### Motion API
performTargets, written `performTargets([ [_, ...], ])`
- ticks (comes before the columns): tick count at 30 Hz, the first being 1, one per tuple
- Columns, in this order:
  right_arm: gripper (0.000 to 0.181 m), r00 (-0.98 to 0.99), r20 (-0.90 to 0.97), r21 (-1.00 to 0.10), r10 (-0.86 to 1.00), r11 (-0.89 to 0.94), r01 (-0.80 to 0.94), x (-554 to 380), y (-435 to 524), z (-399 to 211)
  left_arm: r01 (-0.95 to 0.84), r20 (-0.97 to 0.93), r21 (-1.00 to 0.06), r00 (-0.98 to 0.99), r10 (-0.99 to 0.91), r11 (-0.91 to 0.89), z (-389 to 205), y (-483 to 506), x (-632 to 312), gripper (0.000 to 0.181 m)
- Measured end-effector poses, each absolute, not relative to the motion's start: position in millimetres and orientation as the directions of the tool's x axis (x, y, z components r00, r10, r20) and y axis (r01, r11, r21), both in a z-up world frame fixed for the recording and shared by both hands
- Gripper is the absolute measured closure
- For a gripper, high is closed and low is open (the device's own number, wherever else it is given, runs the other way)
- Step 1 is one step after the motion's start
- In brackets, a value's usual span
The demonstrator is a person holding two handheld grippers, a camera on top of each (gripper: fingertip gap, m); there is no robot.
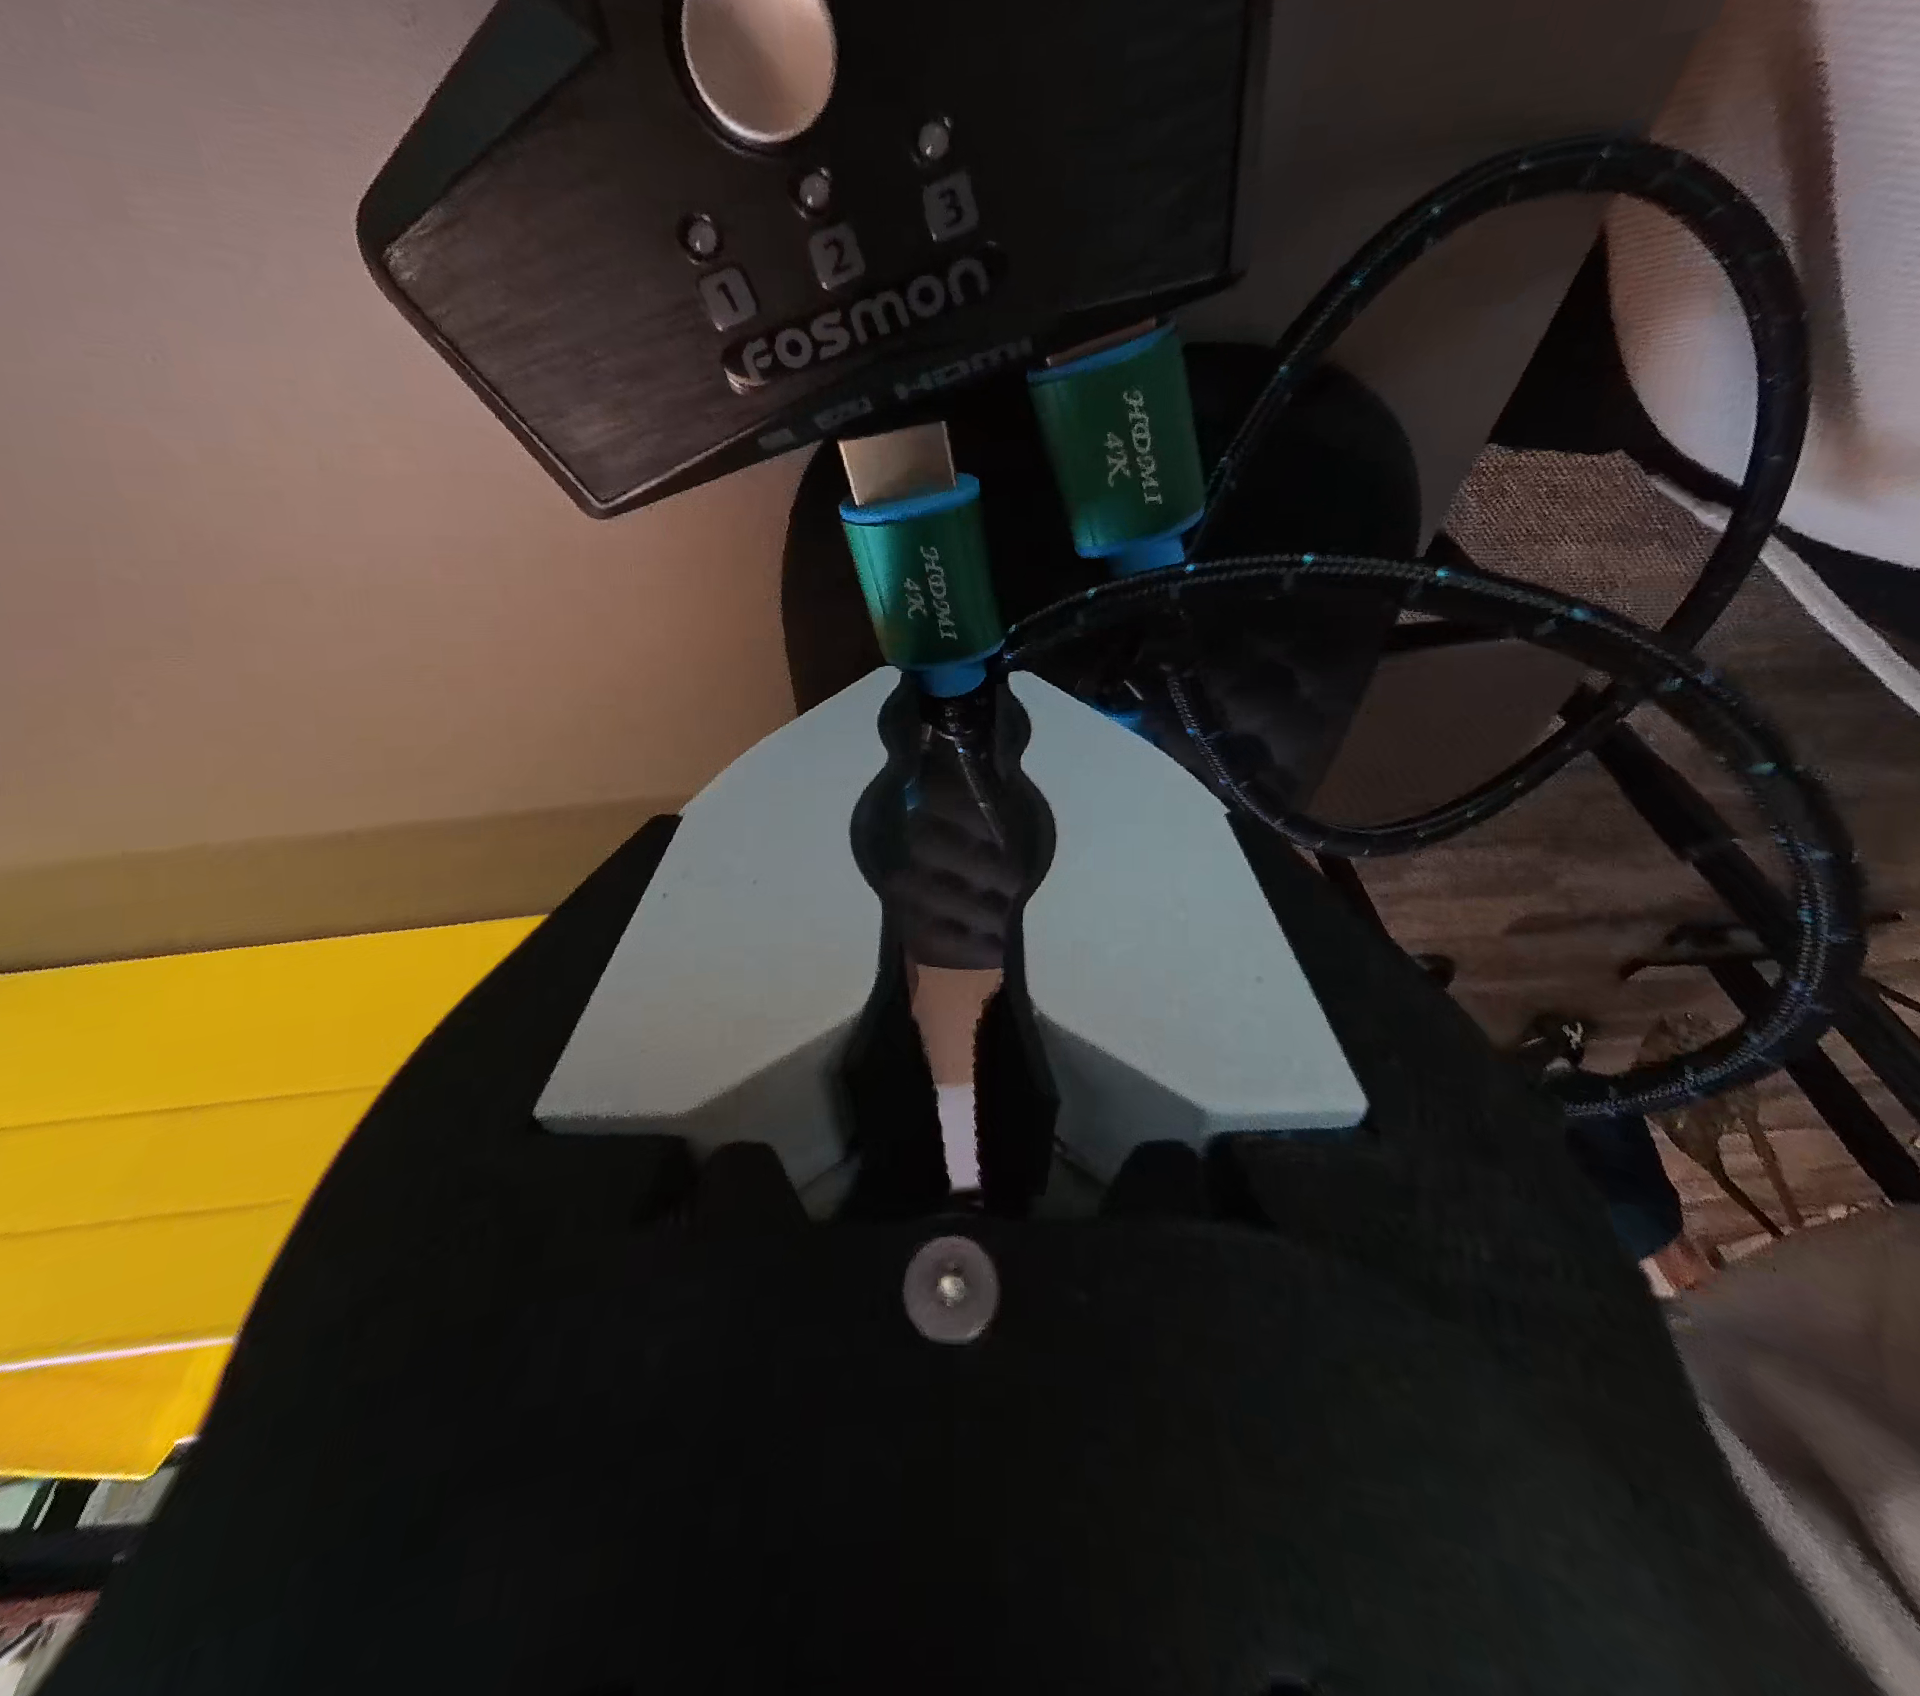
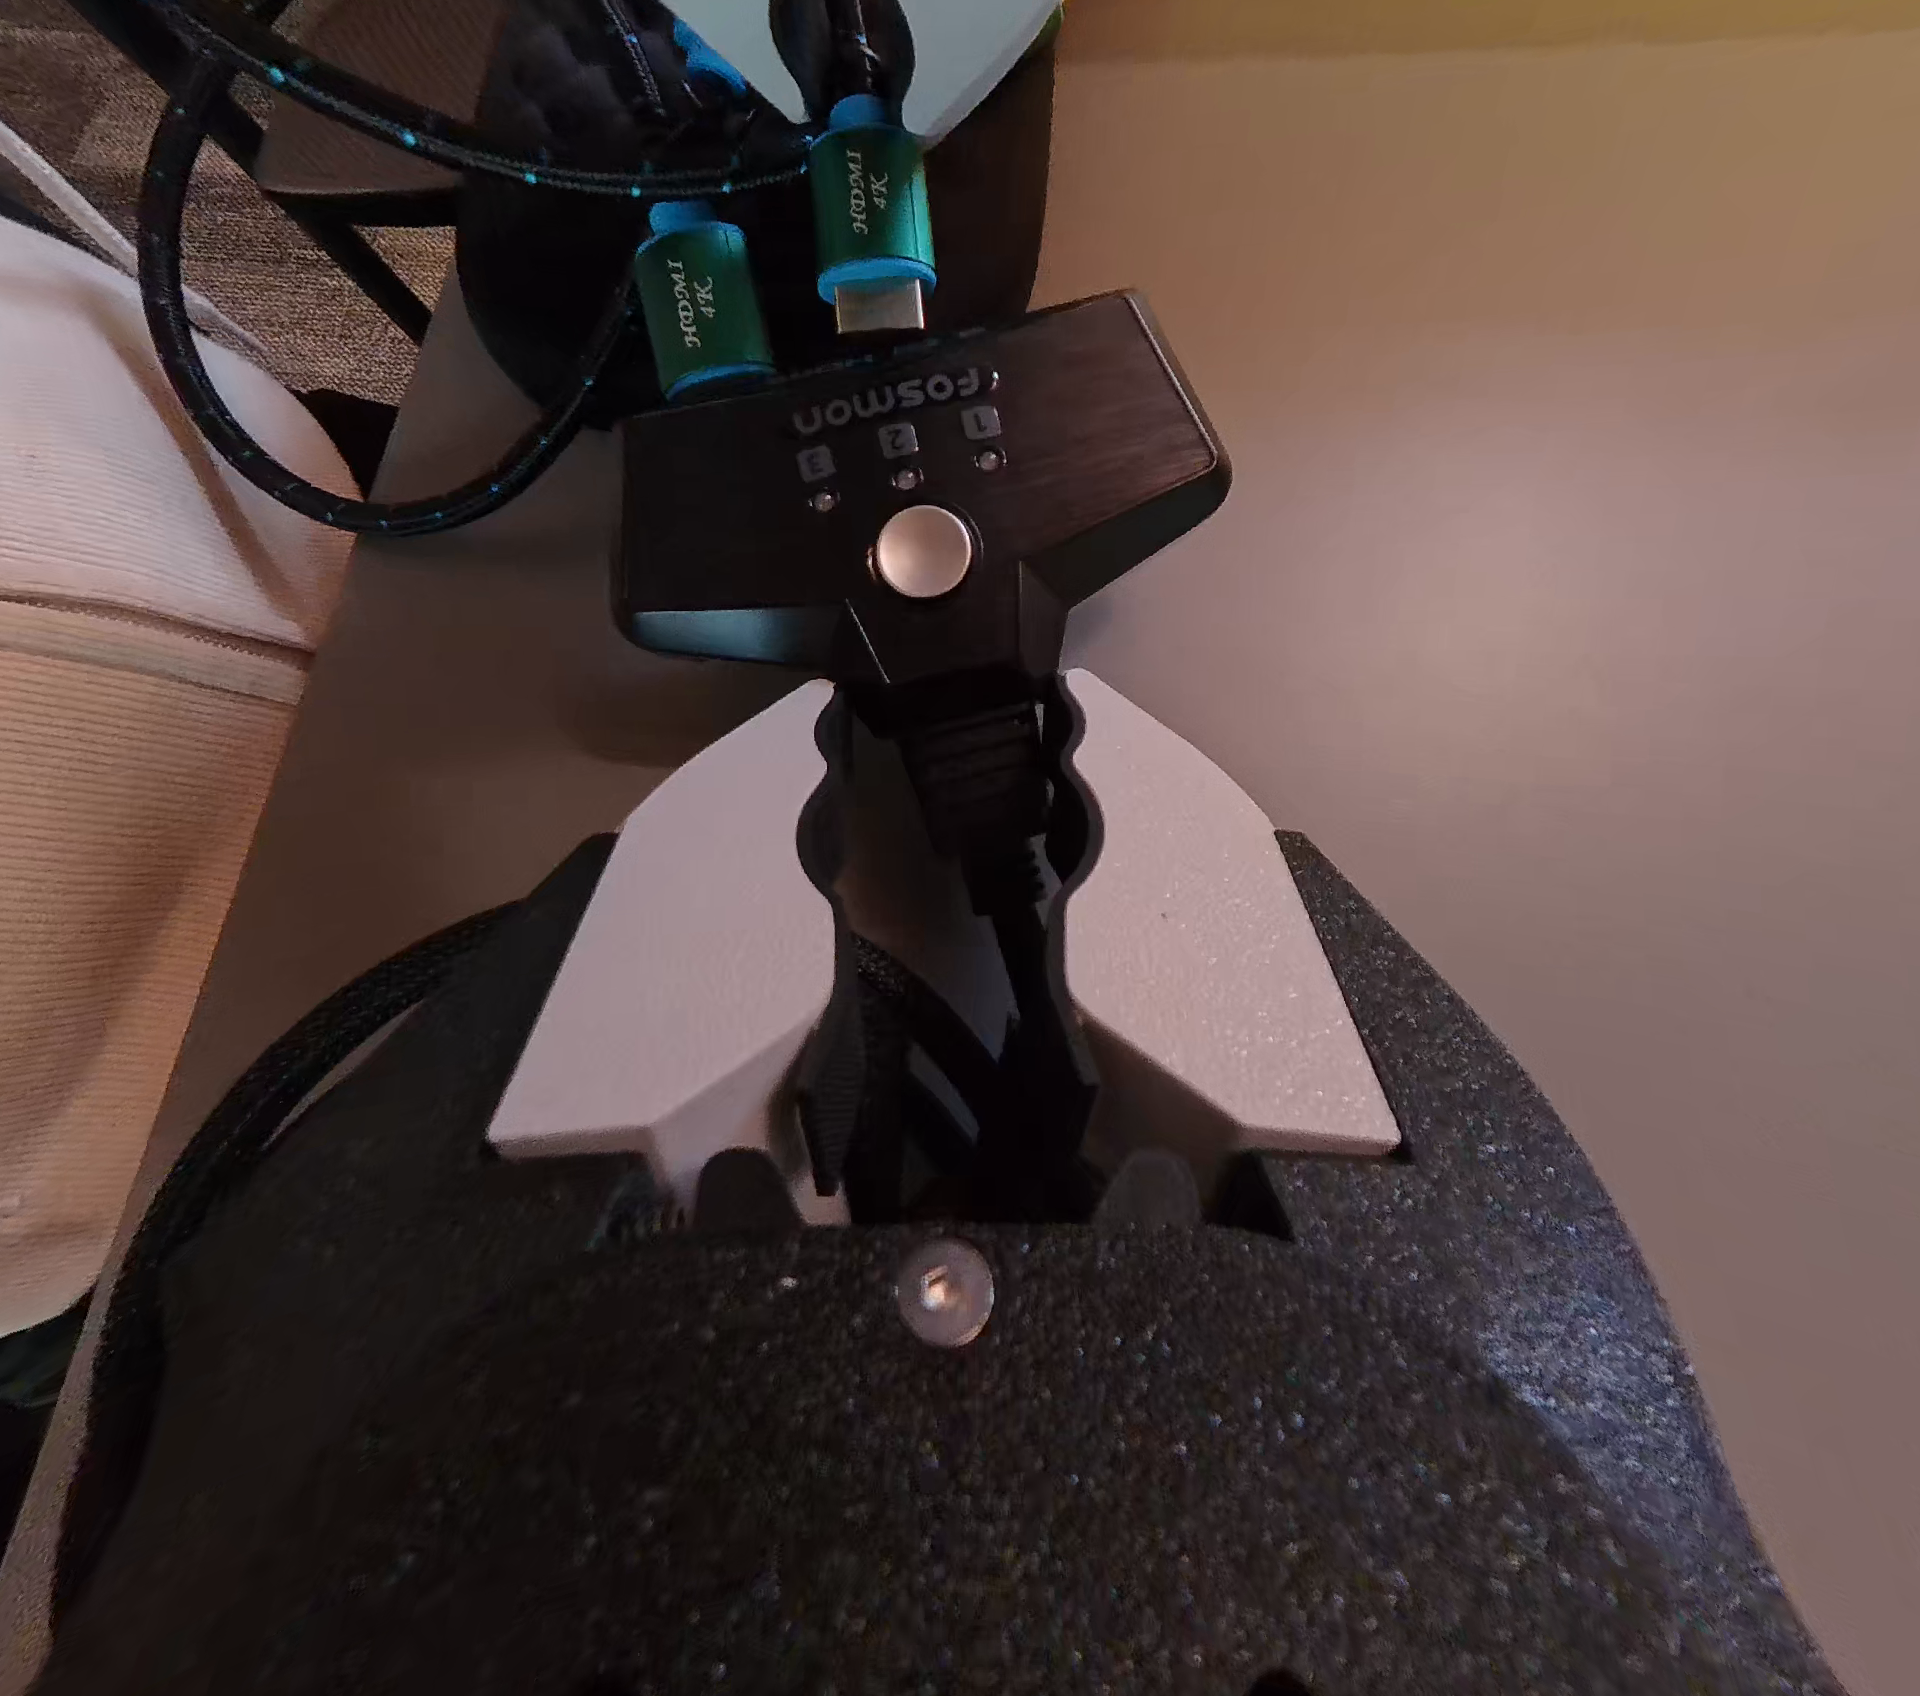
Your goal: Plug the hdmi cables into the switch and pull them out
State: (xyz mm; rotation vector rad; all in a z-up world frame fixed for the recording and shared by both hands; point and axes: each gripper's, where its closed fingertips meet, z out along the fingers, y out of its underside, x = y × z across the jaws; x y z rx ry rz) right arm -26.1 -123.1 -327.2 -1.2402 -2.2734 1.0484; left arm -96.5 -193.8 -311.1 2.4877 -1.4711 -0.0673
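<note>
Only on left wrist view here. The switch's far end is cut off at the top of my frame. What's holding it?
Observer: The right gripper is shut on the black tail cable, right where it leaves the narrow end of the switch.
Operator: Does the tail sit straight in the gripper?
Observer: No. It runs back between the fingers at a slight slant.
Operator: Anything else near that gripper?
Observer: A black braided sleeve curves out beside its body, on the side toward the table edge. Where it ends is hidden.
</note>
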Motion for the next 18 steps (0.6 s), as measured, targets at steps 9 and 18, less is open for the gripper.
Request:
performTargets([
  [9,0.146,-0.488,-0.081,-0.761,0.869,0.262,0.593,-30,-118,-322,-0.822,0.079,0.329,0.515,-0.854,-0.465,-317,-181,-109,0.168],
  [18,0.146,-0.479,-0.071,-0.751,0.875,0.269,0.603,-30,-113,-324,-0.829,-0.01,0.327,0.478,-0.878,-0.454,-321,-173,-111,0.168],
])
